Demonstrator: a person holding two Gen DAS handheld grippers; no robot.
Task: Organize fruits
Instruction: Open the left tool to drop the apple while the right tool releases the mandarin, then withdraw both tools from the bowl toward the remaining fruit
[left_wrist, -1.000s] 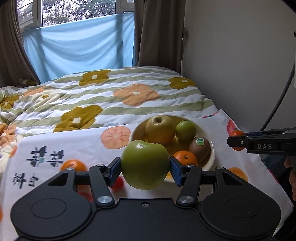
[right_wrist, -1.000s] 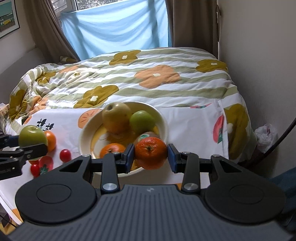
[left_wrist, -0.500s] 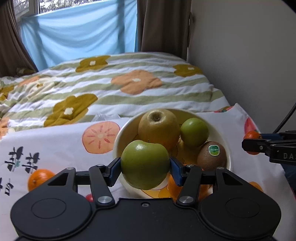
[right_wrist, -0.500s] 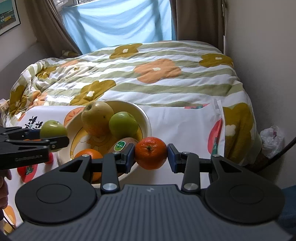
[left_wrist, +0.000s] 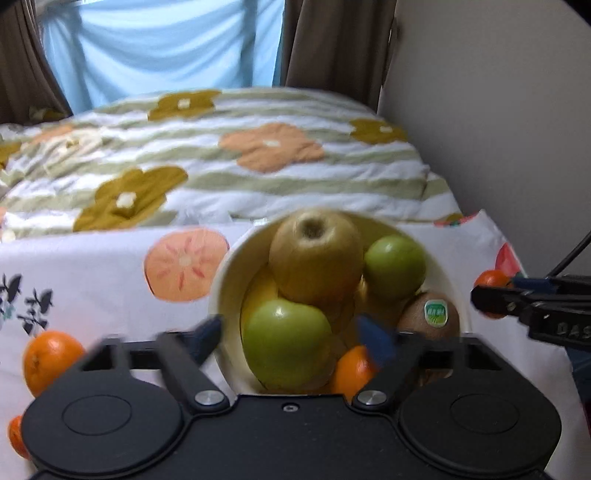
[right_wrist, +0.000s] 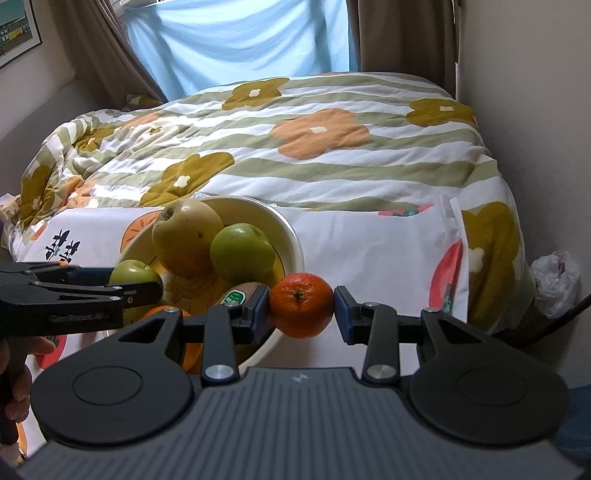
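The bowl (left_wrist: 221, 295) sits on the cloth (left_wrist: 92, 266), near the bed (left_wrist: 221, 147). In the bowl, the pear (left_wrist: 316, 254) lies far, an apple (left_wrist: 395, 267) to its right, another apple (left_wrist: 286, 339) near, the kiwi (left_wrist: 430, 314) at the right. A tangerine (left_wrist: 50, 360) lies on the cloth, left of the bowl.

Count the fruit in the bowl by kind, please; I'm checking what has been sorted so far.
Pear: 1
Green apples: 2
Kiwi: 1
Orange: 1
Total: 5 visible in the bowl
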